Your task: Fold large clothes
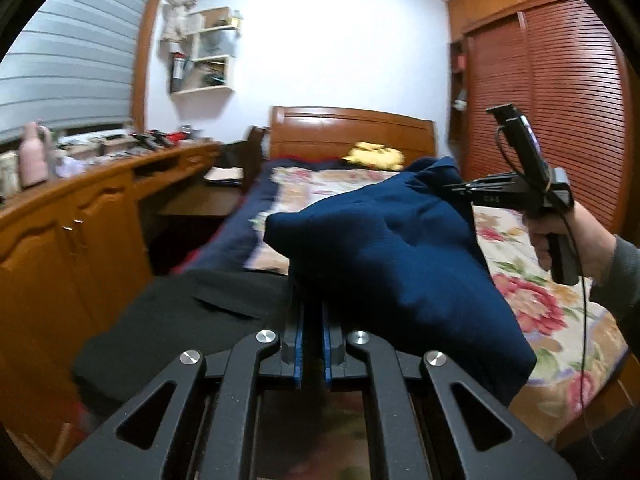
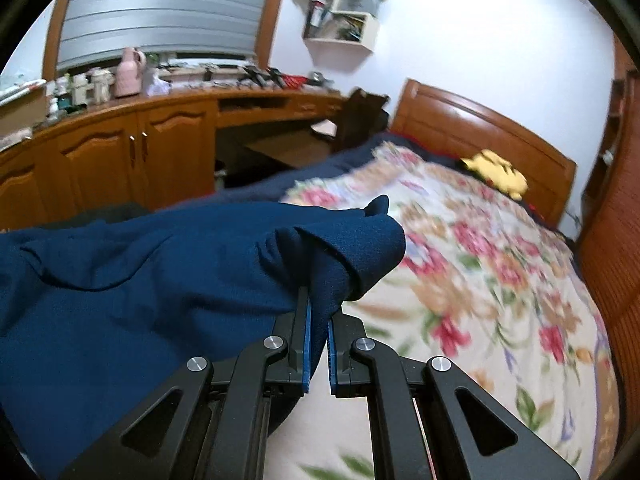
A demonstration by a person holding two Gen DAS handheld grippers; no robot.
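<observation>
A large navy blue garment (image 1: 392, 248) hangs in the air between my two grippers, above the bed. My left gripper (image 1: 313, 304) is shut on its near edge, and the cloth drapes over the fingertips. In the left wrist view my right gripper (image 1: 456, 190) shows at the right, held by a hand, pinching the far end of the garment. In the right wrist view the garment (image 2: 140, 272) spreads to the left and my right gripper (image 2: 319, 308) is shut on a fold of it.
A bed with a floral quilt (image 2: 480, 280) lies below, with a wooden headboard (image 1: 352, 128) and a yellow plush (image 1: 374, 155). A black cloth (image 1: 180, 312) lies at the bed's near left. Wooden cabinets (image 1: 60, 240) run along the left, a louvred wardrobe (image 1: 560, 100) on the right.
</observation>
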